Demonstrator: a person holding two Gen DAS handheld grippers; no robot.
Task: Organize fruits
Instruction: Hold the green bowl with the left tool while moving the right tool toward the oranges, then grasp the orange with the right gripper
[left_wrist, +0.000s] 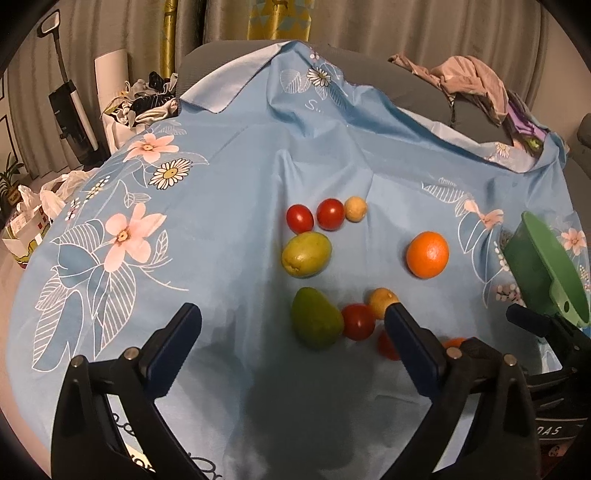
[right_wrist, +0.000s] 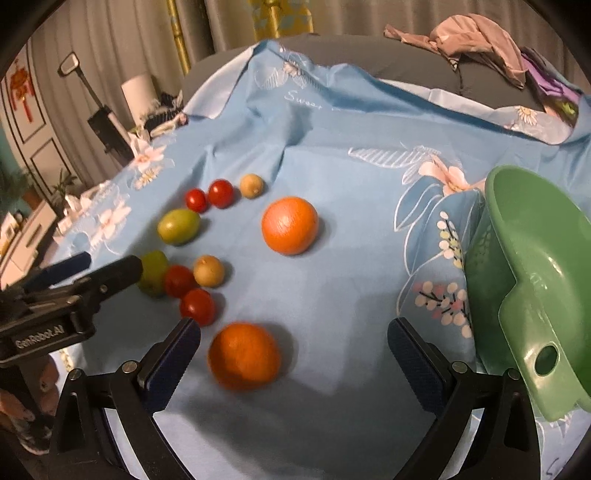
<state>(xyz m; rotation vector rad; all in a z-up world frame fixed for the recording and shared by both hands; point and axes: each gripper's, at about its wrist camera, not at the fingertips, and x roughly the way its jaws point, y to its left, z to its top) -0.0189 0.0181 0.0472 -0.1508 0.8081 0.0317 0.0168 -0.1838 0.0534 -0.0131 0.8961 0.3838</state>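
Both tongs are seen wide open and empty: the left tongs (left_wrist: 293, 319) hang over the near cluster, the right tongs (right_wrist: 293, 334) over the near orange (right_wrist: 243, 356). The fruit lies loose on a blue flowered cloth (right_wrist: 332, 295); what is under it cannot be told. A green basket (right_wrist: 535, 280) stands at the right, just beside the right tongs. The near orange is judged the likely first pick. It should be straddled at its widest part, closed on gently so it is not squeezed out sideways, then lifted clear of the tomato (right_wrist: 197, 306) nearby.
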